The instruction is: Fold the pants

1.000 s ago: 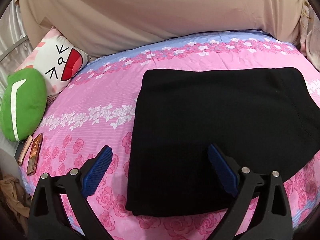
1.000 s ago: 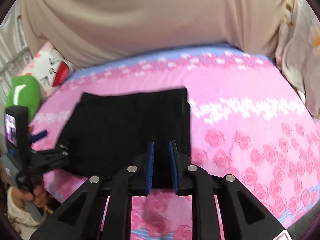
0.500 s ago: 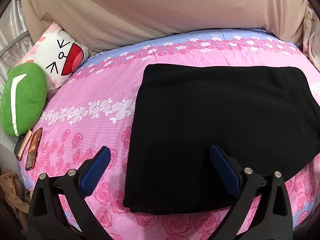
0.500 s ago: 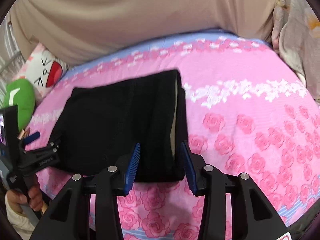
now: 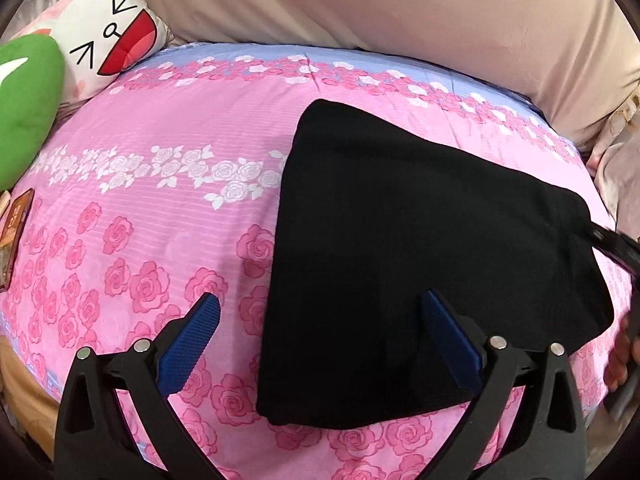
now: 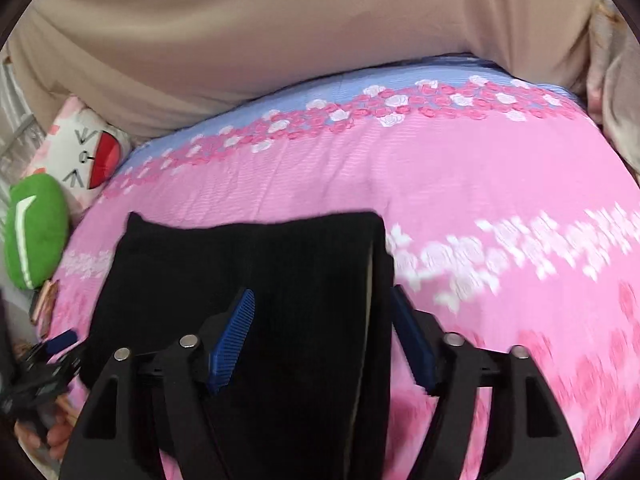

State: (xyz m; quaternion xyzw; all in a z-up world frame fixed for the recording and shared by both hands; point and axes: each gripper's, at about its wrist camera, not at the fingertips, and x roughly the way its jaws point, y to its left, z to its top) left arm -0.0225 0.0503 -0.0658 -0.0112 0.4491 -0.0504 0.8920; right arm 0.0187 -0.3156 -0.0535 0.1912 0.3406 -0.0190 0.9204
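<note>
Black pants (image 5: 420,220) lie folded into a flat rectangle on a pink rose-print bedsheet (image 5: 160,208). My left gripper (image 5: 320,300) is open wide just above the near left part of the pants. Its left finger is over the sheet and its right finger over the cloth. My right gripper (image 6: 322,294) is open and straddles the right folded edge of the pants (image 6: 240,264), where the layers show. The pads do not press the cloth. The right gripper's tip (image 5: 612,244) shows at the pants' right side. The left gripper (image 6: 52,352), held by a hand, shows at the lower left.
A green cushion (image 5: 24,112) and a white cartoon-face pillow (image 5: 112,36) lie at the left. A beige cover (image 5: 360,8) bulges along the far side. Small brown packets (image 5: 14,220) lie at the sheet's left edge. Grey-pink fabric (image 6: 616,92) hangs at the right.
The right gripper's jaws opened from nearly shut and moved forward over the pants' right edge. The left gripper shifted and rolled, so the pants now sit further right in its view.
</note>
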